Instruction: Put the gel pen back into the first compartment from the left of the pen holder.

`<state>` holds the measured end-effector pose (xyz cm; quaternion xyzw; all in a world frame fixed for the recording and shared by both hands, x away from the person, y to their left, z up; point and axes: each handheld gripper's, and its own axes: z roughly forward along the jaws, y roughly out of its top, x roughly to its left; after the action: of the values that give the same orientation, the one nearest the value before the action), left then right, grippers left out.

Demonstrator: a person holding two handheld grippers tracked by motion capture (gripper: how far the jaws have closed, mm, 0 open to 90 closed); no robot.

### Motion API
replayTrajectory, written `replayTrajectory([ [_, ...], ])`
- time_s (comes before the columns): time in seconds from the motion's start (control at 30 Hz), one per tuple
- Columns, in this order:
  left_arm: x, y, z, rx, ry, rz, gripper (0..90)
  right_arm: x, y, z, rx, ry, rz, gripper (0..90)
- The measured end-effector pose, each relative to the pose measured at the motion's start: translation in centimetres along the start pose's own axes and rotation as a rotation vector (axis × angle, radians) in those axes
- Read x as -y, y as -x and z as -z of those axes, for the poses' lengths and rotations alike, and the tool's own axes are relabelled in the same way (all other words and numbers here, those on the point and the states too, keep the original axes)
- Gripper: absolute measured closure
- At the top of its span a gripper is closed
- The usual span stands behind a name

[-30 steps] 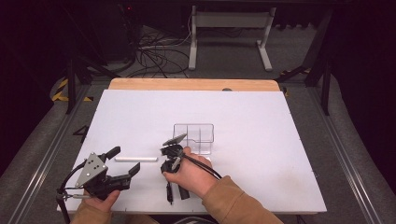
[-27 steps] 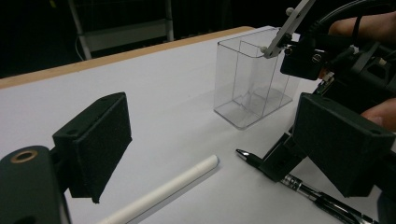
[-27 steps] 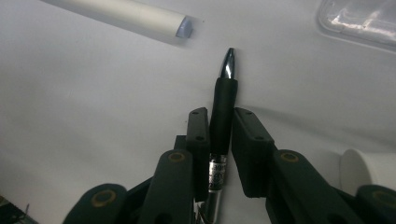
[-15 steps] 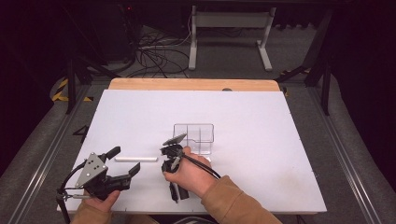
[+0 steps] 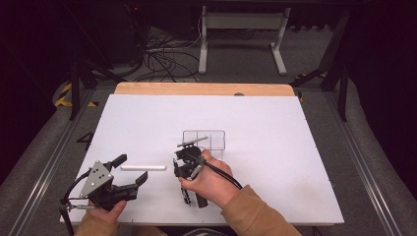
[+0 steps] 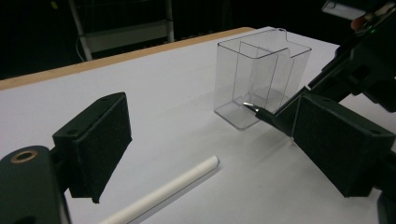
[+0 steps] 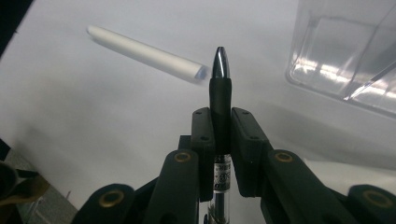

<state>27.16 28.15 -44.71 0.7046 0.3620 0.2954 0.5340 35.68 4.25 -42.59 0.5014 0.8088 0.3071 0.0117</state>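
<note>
Right gripper [image 7: 219, 128] was clamped on pen [image 7: 220, 88], tip up. Box [image 5: 204, 139] stood just at 12 o'clock from it. Left gripper [image 5: 129, 172] was wide open, empty, near tube [image 5: 143, 168]. We judged: lift pen above rim, keep it vertical, lower slowly.

looks like a lab or test setup: white table [image 5: 275, 147] on dark floor, cables [image 5: 162, 54] and a metal stand [image 5: 241, 29] behind the table.

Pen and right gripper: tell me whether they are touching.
Touching. The right gripper view shows the right gripper shut on the pen, both pads pressed against its black barrel with no gap.
</note>
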Motion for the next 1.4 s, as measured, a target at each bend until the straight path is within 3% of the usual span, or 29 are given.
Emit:
replayTrajectory([
  [0.63,0.0,0.0,0.0,0.0,-0.001,0.003,12.4,0.1,0.1,2.5,-0.046,0.139,0.088,80.5],
  [0.97,0.0,0.0,-0.1,-0.003,0.004,0.003,12.3,0.1,0.7,4.8,-0.125,0.313,0.194,80.5],
  [1.4,0.0,0.0,-0.1,-0.005,-0.003,-0.003,12.3,-0.5,1.4,6.6,-0.169,0.492,0.297,80.6],
])
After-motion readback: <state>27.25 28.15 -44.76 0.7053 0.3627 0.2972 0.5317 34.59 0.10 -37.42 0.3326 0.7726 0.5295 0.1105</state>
